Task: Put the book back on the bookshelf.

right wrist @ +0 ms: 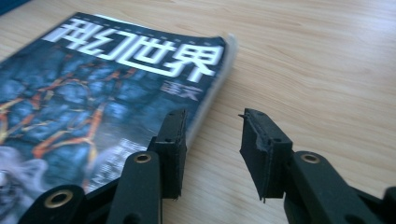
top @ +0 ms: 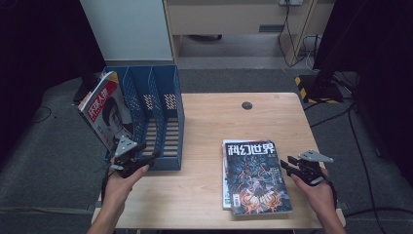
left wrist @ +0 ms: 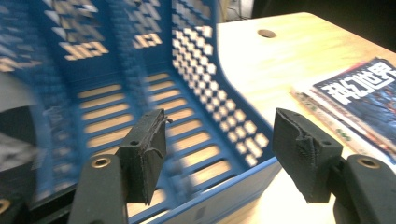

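A dark blue magazine (top: 255, 175) (right wrist: 93, 93) with white characters lies flat at the table's front right, on top of another magazine (top: 225, 187). My right gripper (top: 286, 165) (right wrist: 212, 140) hovers low at its right edge, jaws a narrow gap apart with nothing between them. A blue three-slot file rack (top: 160, 112) (left wrist: 140, 70) stands at the table's left. A red-and-white magazine (top: 104, 109) leans in its leftmost slot. My left gripper (top: 143, 158) (left wrist: 219, 149) is at the rack's front edge, open and empty.
The wooden table (top: 219, 122) has a round cable hole (top: 247, 105) near its far edge. Bare wood lies between the rack and the magazines. Cabinets and cables stand on the floor beyond the table.
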